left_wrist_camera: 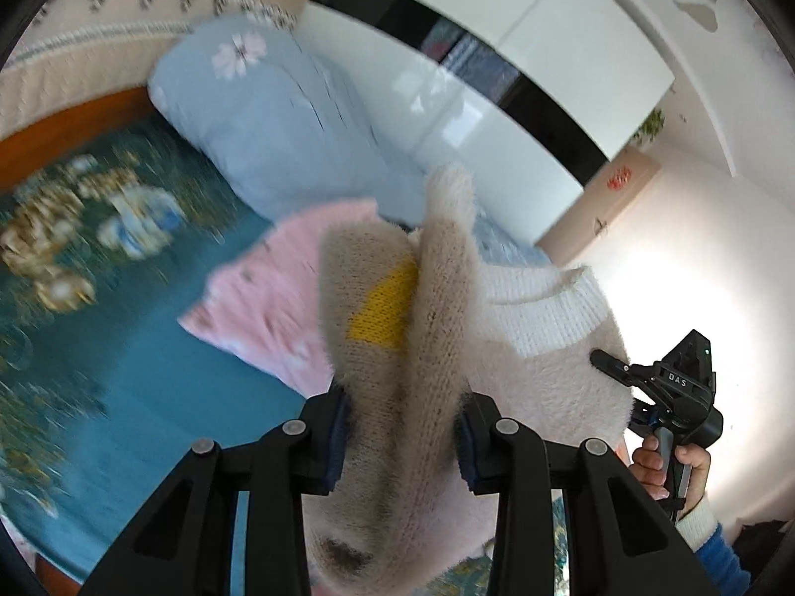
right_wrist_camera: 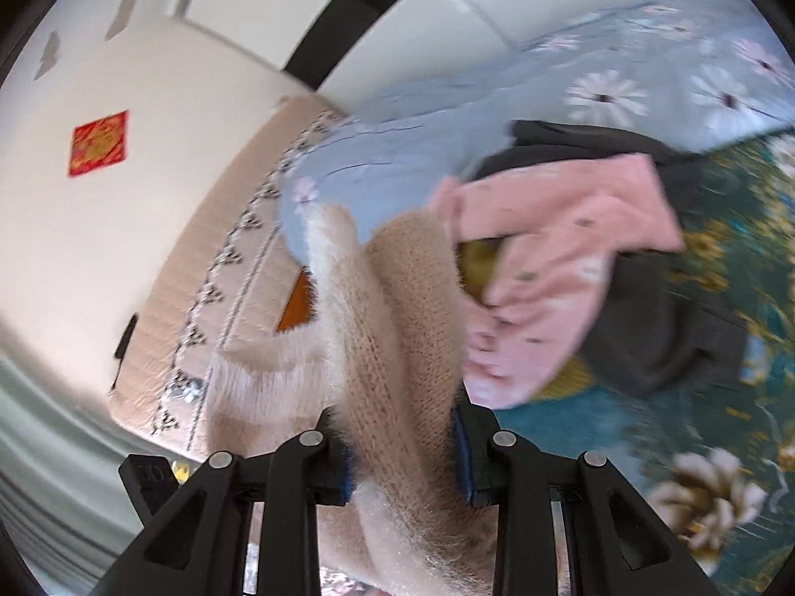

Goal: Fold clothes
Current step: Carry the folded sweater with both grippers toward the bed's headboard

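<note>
Both claws are clamping bunched folds of the same fuzzy beige sweater [left_wrist_camera: 437, 298]: the left gripper [left_wrist_camera: 402, 442] is pinching it near the yellow patch, and the right gripper [right_wrist_camera: 405, 452] is squeezing another fold. The sweater is hanging up off the teal floral bedspread [left_wrist_camera: 149, 357], in front of a pink garment [right_wrist_camera: 556, 268] and a blue flowered pillow [left_wrist_camera: 278, 129]. The right hand [left_wrist_camera: 668, 467] is gripping its handle.

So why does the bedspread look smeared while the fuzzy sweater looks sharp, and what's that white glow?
Left wrist view: the teal floral bedspread streaks with motion blur, the beige sweater clamped in the fingers stays crisp, and bright glare washes out the wall at right. Right wrist view: the bedspread and pink garment smear likewise; the fisheye lens bends the wardrobe edges.
</note>
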A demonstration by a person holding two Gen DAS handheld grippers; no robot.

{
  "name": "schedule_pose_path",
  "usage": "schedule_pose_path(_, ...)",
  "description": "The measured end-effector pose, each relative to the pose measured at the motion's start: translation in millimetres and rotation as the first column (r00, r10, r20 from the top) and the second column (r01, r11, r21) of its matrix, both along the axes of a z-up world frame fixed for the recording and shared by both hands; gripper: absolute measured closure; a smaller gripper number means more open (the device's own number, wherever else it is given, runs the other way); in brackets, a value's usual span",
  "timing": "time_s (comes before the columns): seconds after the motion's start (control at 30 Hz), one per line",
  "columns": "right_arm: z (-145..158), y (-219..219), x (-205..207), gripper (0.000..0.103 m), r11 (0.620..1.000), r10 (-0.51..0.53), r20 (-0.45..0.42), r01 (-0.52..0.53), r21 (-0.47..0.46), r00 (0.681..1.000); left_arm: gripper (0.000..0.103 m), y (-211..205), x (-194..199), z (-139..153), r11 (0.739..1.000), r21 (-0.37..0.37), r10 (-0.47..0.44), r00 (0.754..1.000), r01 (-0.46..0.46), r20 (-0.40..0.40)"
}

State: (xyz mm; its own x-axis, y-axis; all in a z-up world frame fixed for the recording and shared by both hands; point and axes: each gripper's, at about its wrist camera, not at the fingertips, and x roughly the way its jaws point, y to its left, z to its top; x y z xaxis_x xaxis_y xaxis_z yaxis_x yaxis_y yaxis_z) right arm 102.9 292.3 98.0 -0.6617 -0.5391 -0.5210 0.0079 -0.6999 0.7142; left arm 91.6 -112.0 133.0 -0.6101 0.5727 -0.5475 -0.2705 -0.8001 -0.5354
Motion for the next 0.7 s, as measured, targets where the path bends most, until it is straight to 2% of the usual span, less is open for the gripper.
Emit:
schedule_pose_path(0.17, 24, -73, -34, 0.071, 0.995, 0.100, -0.026, -0.099, 0.013, 0.995, 0.066, -67, -3, 10, 0.997, 0.003, 0.082, 0.996, -0.082, -0.021)
schedule_pose_path(0.33, 22, -150, -74, 0.071, 0.982, 0.186, -0.012, -0.185, 0.032, 0.983, 0.066, -129, -9, -5, 0.987, 0.001, 0.159, 0.987, -0.159, -0.007)
schedule_pose_path(0.43, 8, -197, -98, 0.071, 0.973, 0.229, 0.012, -0.229, 0.028, 0.973, 0.066, -164, -13, -20, 0.980, 0.000, 0.200, 0.980, -0.200, 0.012)
schedule_pose_path(0.7, -55, -313, -171, 0.072, 0.942, 0.332, 0.127, -0.337, 0.014, 0.935, 0.066, -257, -42, -68, 0.954, -0.010, 0.298, 0.951, -0.298, 0.082)
